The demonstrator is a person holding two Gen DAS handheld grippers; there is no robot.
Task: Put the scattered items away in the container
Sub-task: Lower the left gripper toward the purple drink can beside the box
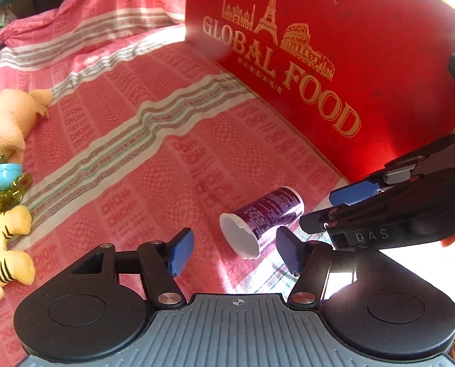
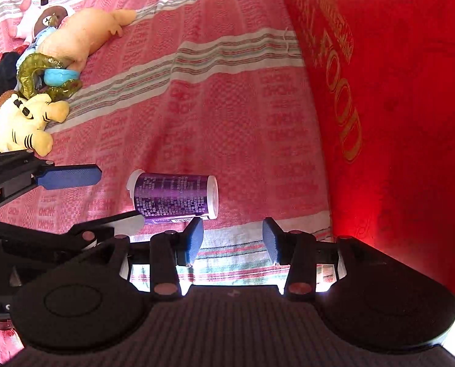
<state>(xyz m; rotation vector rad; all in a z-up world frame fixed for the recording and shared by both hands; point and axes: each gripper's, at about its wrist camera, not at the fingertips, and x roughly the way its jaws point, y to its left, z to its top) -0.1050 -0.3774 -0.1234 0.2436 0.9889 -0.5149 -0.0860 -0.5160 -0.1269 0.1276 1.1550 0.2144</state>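
A: Where's the purple plastic cup with the white rim?

B: Lying on its side on the pink patterned bedspread, just beside the tall red "GLOBAL FOOD" cardboard box.

A: And the tools?

B: The left tool is spread, nothing between its blue pads. The right tool is spread and empty too, the cup just beyond it

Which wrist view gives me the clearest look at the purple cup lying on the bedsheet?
The right wrist view: the purple cup lies side-on, its whole length unobstructed. In the left wrist view, the cup is foreshortened, its torn white foil mouth facing the camera, with gripper parts crowding its base.
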